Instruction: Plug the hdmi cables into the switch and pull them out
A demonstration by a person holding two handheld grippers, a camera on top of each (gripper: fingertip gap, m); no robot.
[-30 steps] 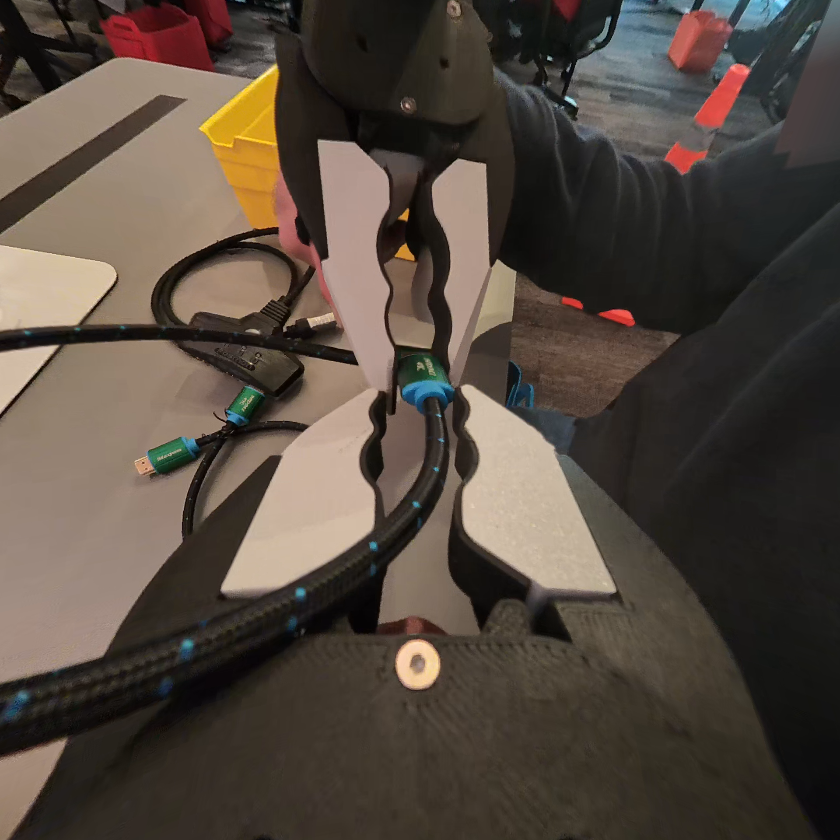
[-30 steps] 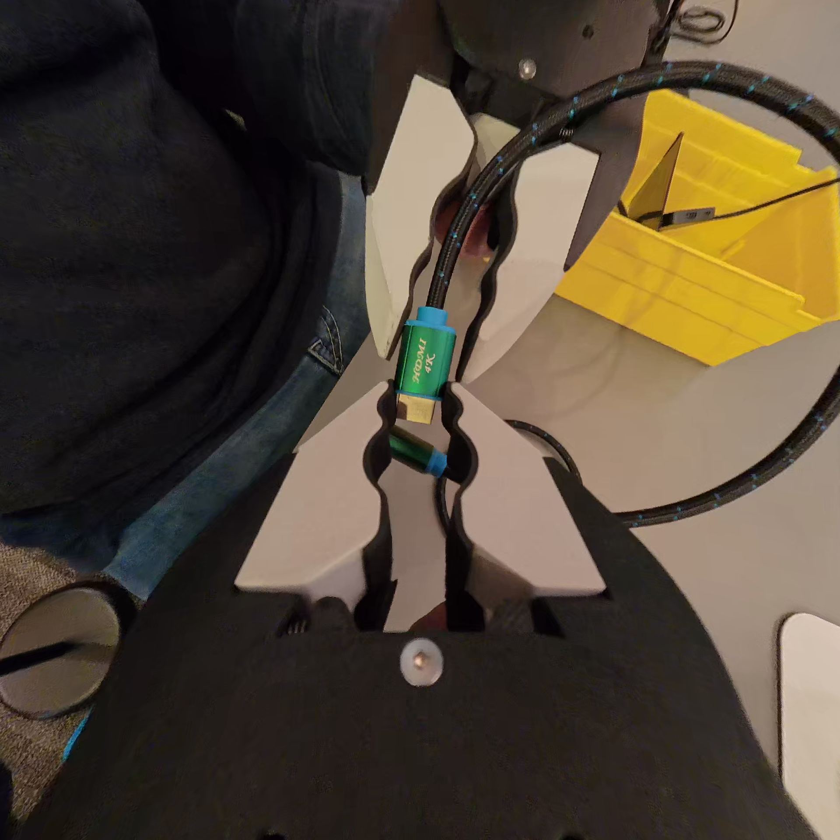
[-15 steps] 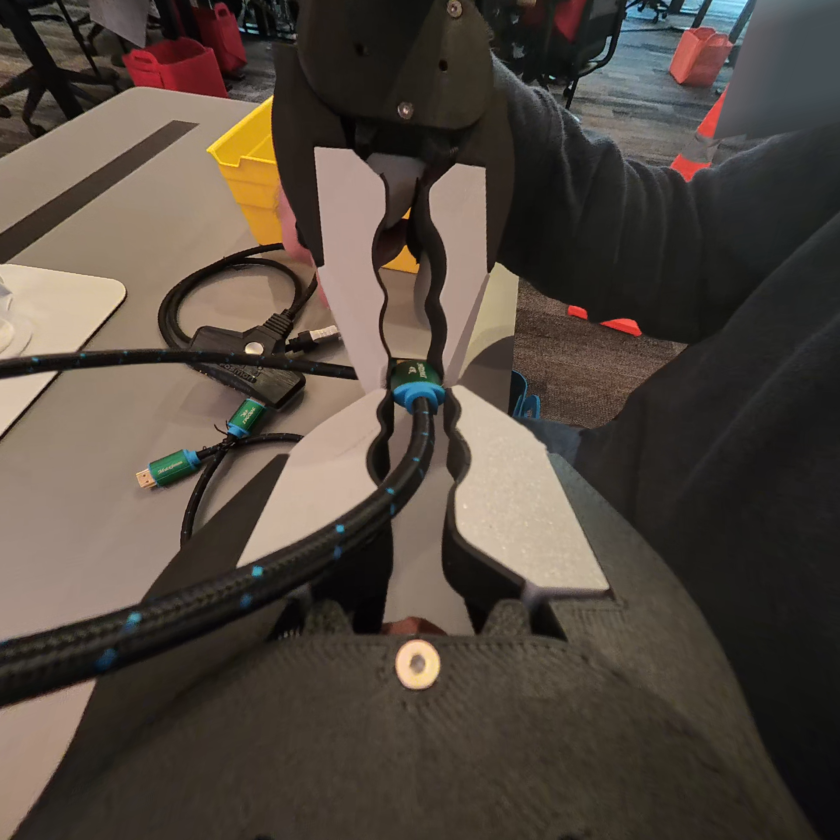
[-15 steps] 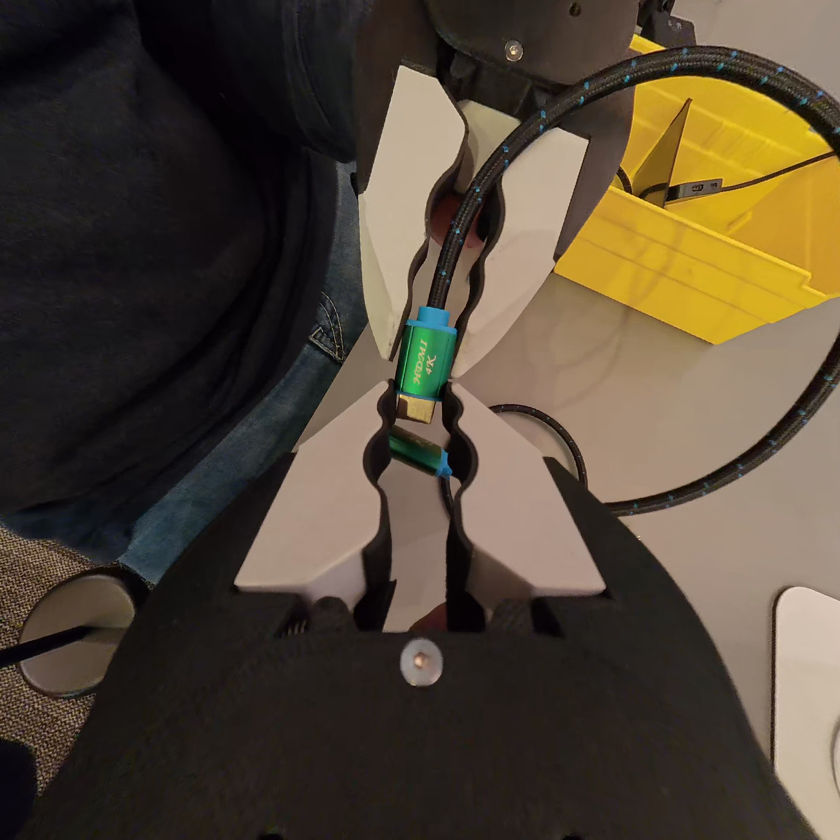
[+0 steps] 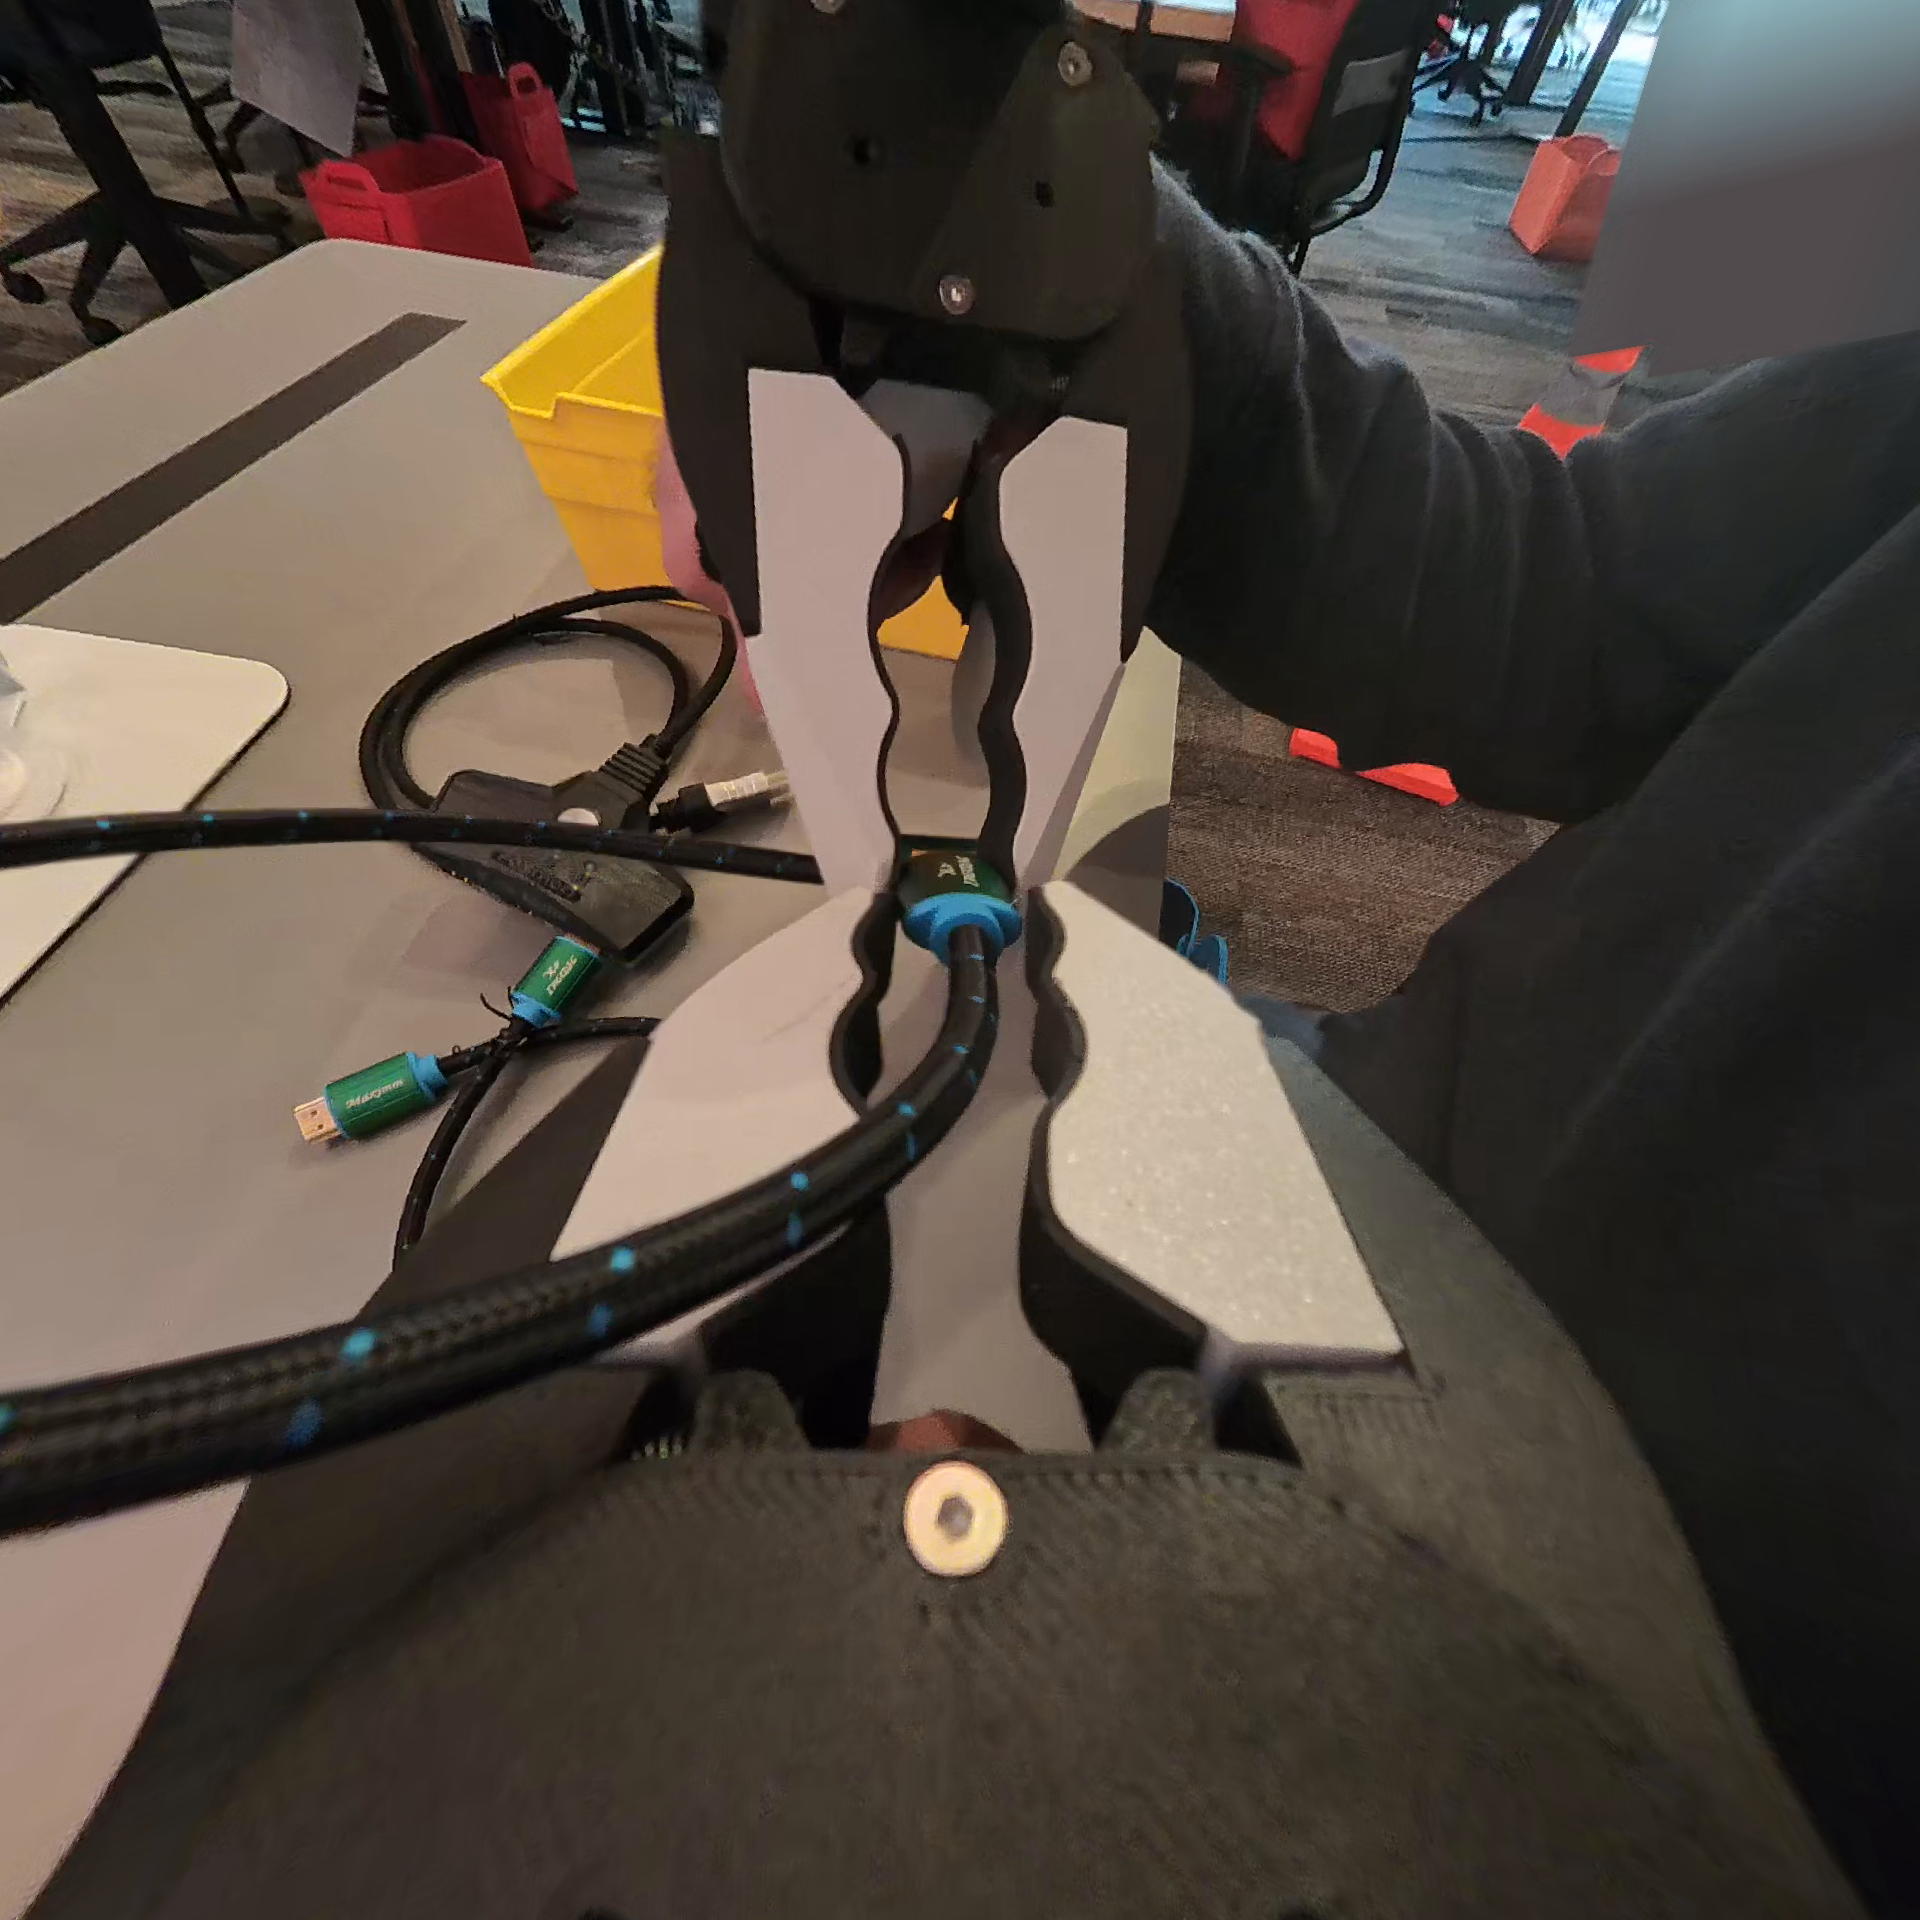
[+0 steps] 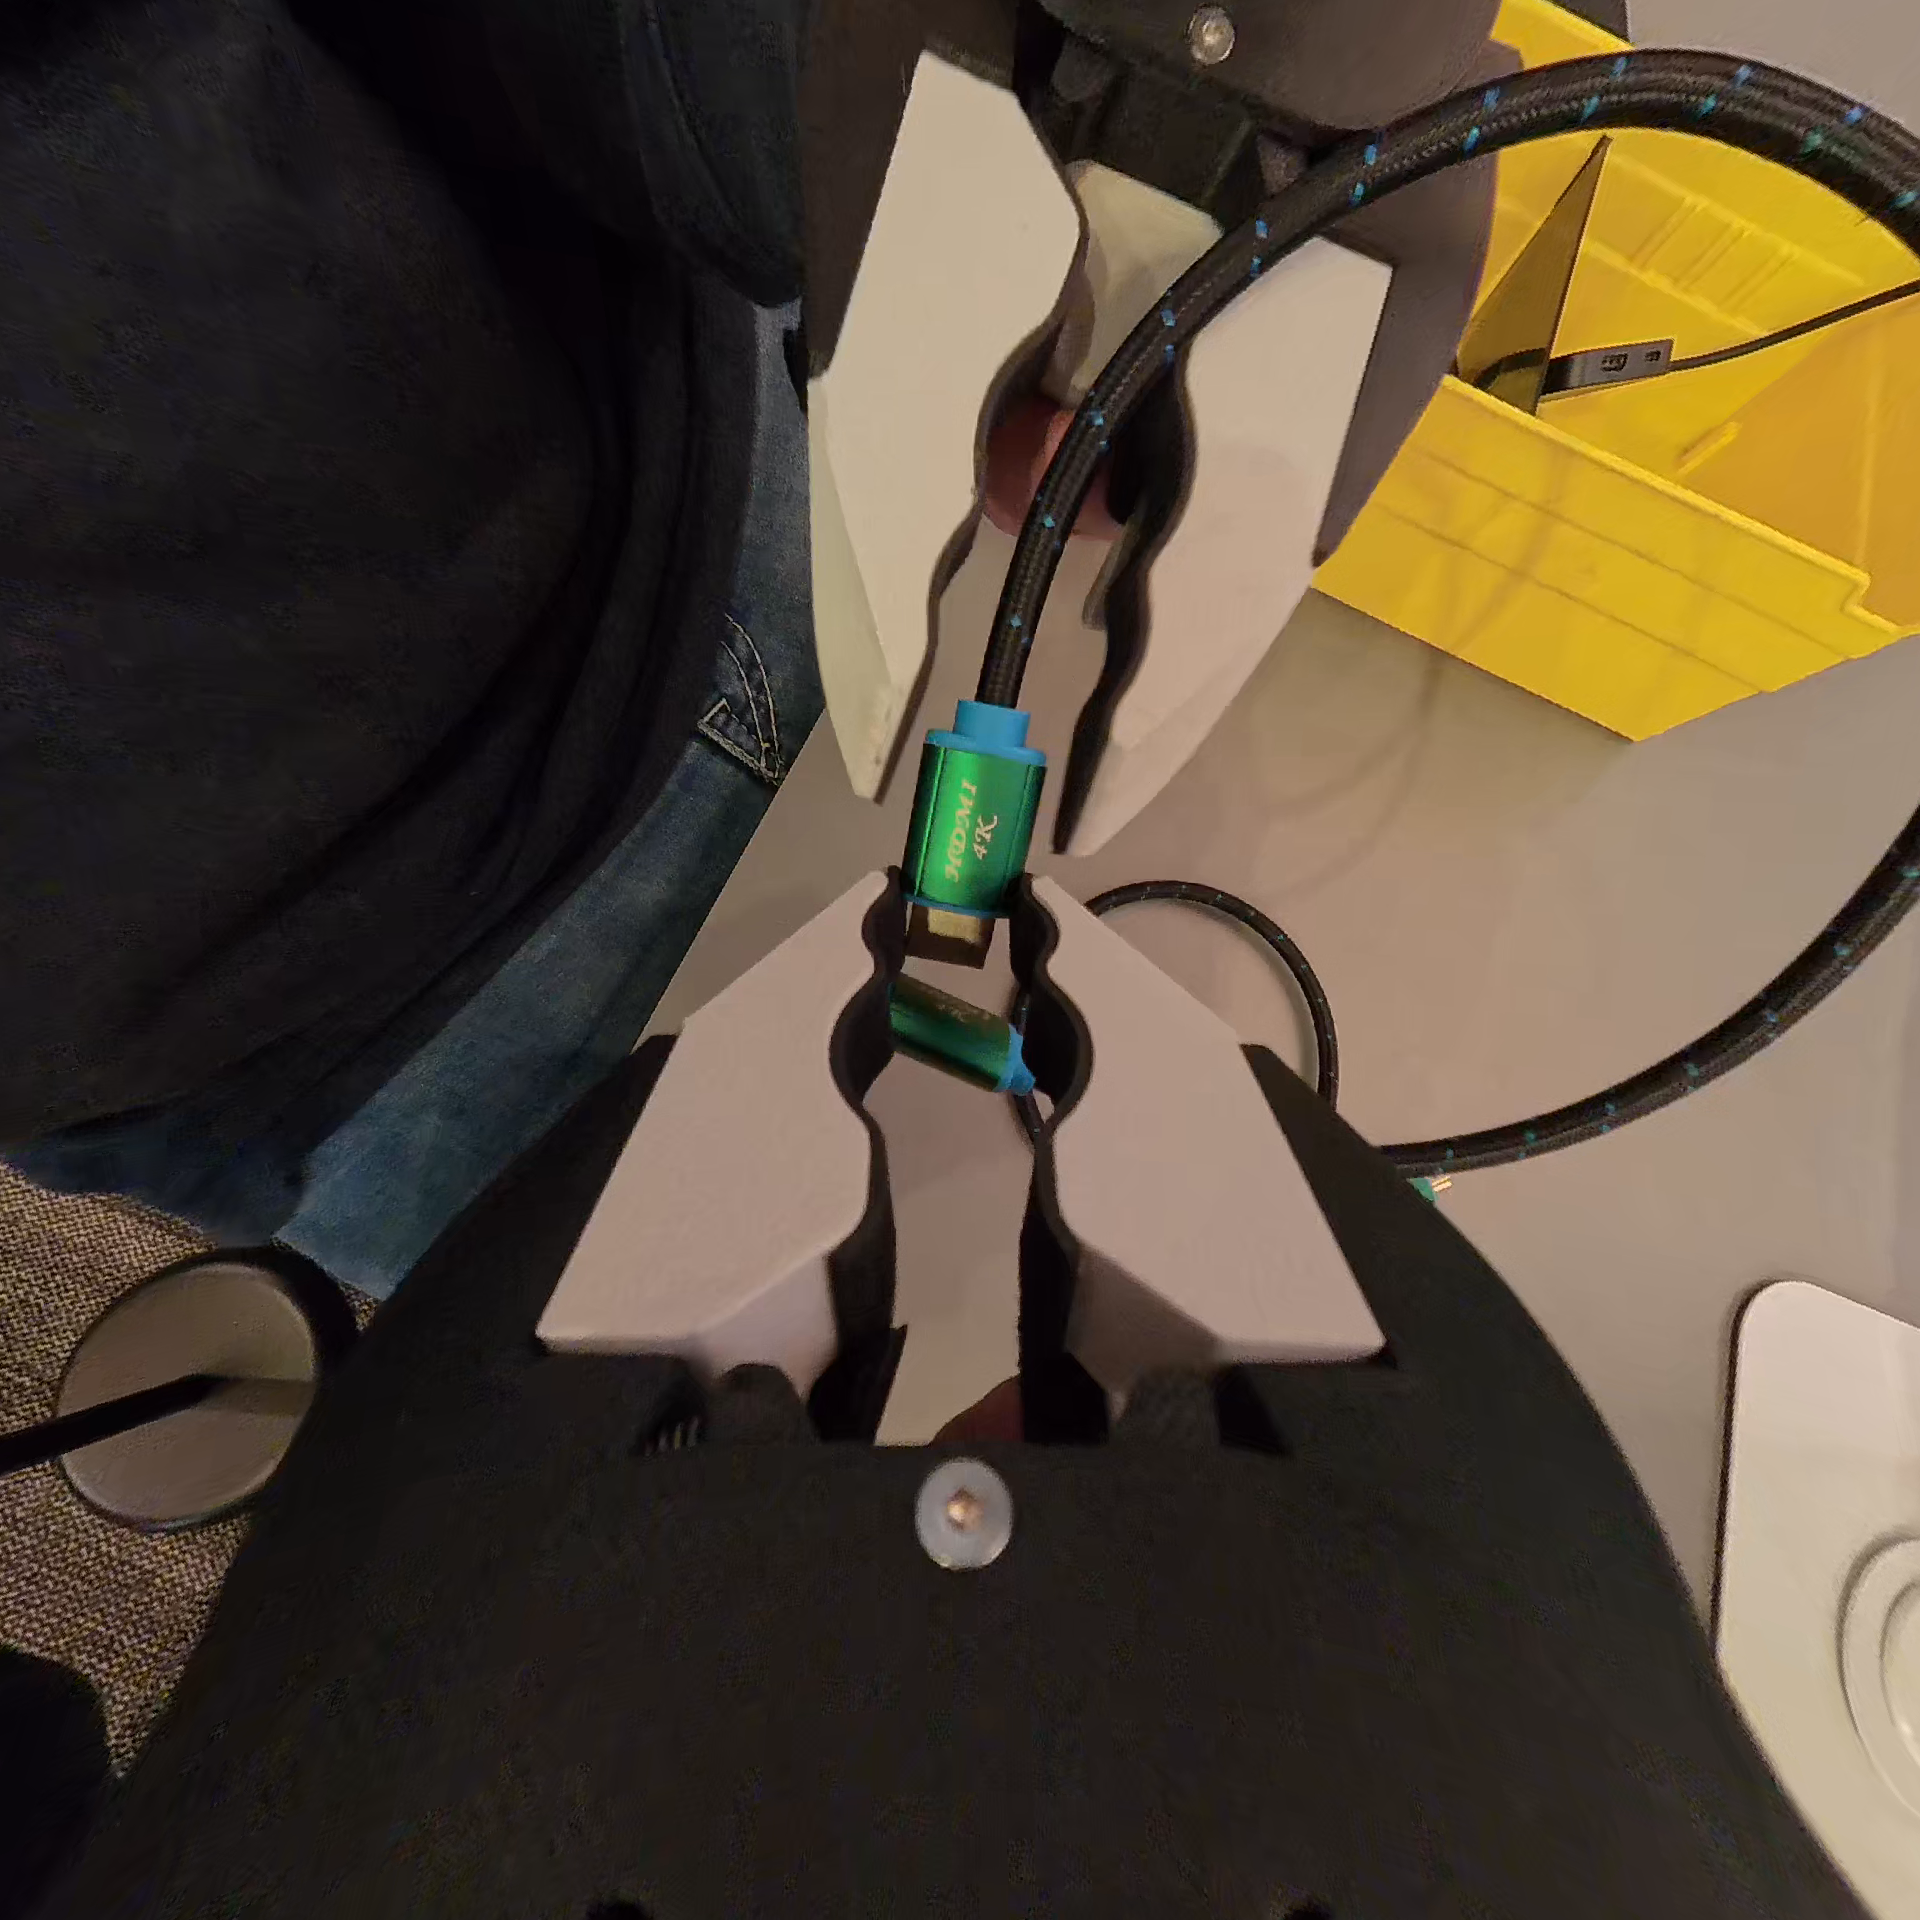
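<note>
A green HDMI plug (image 6: 971, 805) with a blue collar, on a thick black braided cable (image 5: 727, 1236), hangs between my two grippers, which face each other tip to tip above the table's near edge. My right gripper (image 6: 961, 888) is shut on the plug's front end; it also shows in the left wrist view (image 5: 954, 871). My left gripper (image 5: 961, 904) stands slightly open around the collar, and its fingers (image 6: 873, 582) are clear of the plug. The black switch (image 5: 582, 883) lies on the grey table (image 5: 208, 1039) with one green plug (image 5: 556, 977) at its near end. Another green plug (image 5: 374, 1096) lies loose.
A yellow bin (image 5: 582, 457) stands behind the switch. A white pad (image 5: 125, 707) lies at the left. A coiled black cable (image 5: 520, 665) and a small silver plug (image 5: 738, 795) lie by the switch. A person's dark sleeve (image 5: 1455, 582) and body fill the right side. Left and right tips are no more than a few centimetres apart. Both grippers' tips are roughly 20 centimeters from the black switch (image 5: 582, 883).
My left gripper's fingers have spread a little away from the plug. My right gripper still grips the plug's front end. Both grippers have shifted slightly together.
</note>
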